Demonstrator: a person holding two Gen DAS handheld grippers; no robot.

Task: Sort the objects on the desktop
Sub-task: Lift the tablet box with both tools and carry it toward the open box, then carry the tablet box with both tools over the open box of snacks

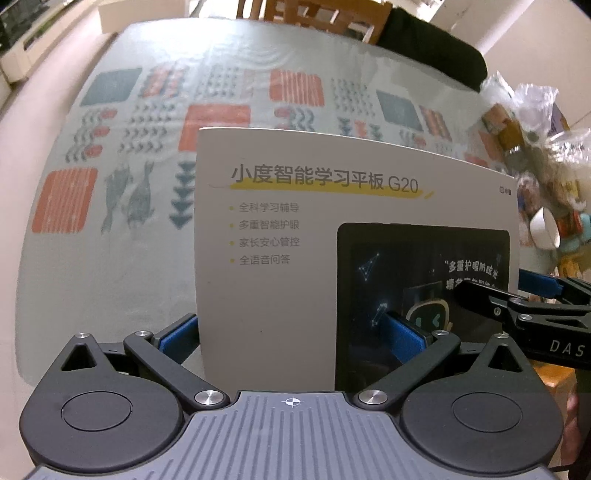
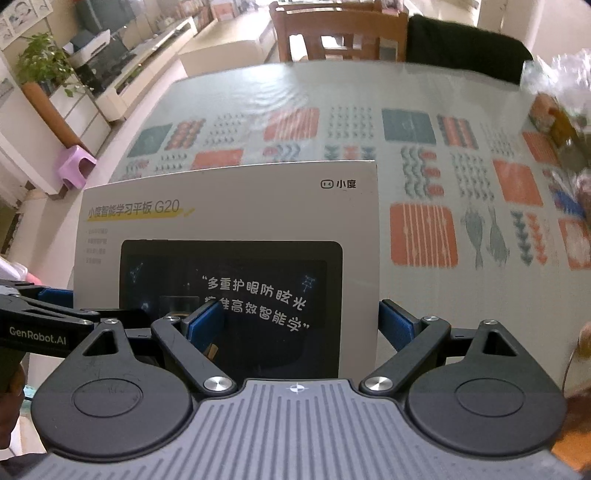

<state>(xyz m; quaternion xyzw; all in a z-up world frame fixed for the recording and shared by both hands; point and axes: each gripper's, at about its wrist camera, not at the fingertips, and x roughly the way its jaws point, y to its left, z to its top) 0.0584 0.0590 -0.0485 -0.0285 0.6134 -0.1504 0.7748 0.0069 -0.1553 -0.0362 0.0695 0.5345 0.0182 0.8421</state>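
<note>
White tablet box (image 1: 295, 258); black screen print

Matt cardboard box (image 1: 280, 266); glossy patterned tablecloth (image 1: 122, 147); wooden chair (image 2: 332, 33).

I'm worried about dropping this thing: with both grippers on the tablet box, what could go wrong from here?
1. The left gripper and right gripper each straddle only the near edge of the tablet box, so it could pivot or slip out if lifted.
2. The two grippers sit close together and could collide.
3. Swinging the box right could hit the cluttered bags and white cup.
</note>
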